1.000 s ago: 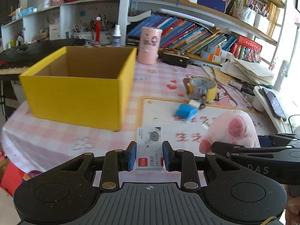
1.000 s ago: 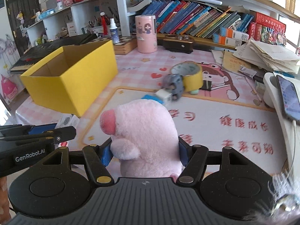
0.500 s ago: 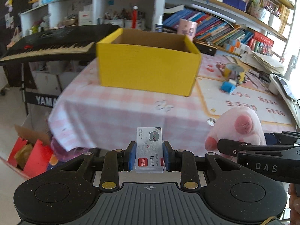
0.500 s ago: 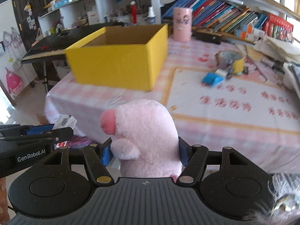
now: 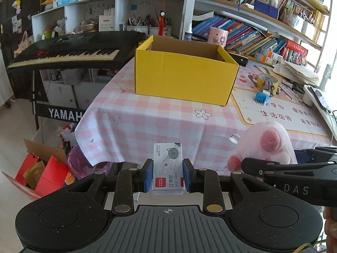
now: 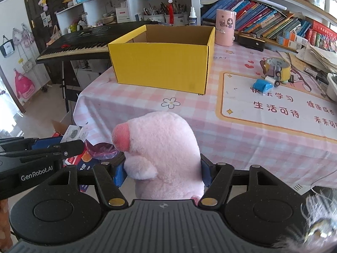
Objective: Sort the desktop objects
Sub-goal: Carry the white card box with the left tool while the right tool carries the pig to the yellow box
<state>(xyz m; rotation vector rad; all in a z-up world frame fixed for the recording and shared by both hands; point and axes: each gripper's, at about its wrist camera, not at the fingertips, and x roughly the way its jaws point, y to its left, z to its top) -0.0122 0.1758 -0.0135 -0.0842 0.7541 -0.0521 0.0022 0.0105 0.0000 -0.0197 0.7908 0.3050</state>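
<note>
Holding both loads off the near edge of the table [image 6: 147, 97], probably to carry them to the open yellow box [image 6: 162, 67] at the far left: left gripper [image 5: 167, 175] clamped on a small staples box [image 5: 167, 168], right gripper [image 6: 163, 172] squeezing a pink plush pig [image 6: 160, 147] at the sides. Leaving on the mat at the far right a tape roll [image 6: 276, 66] and a blue item [image 6: 263, 86], not yet sorted. Cannot tell if the box is empty, with the floor inside hidden by the walls, and the lower part of the pig also hidden behind the gripper body.
</note>
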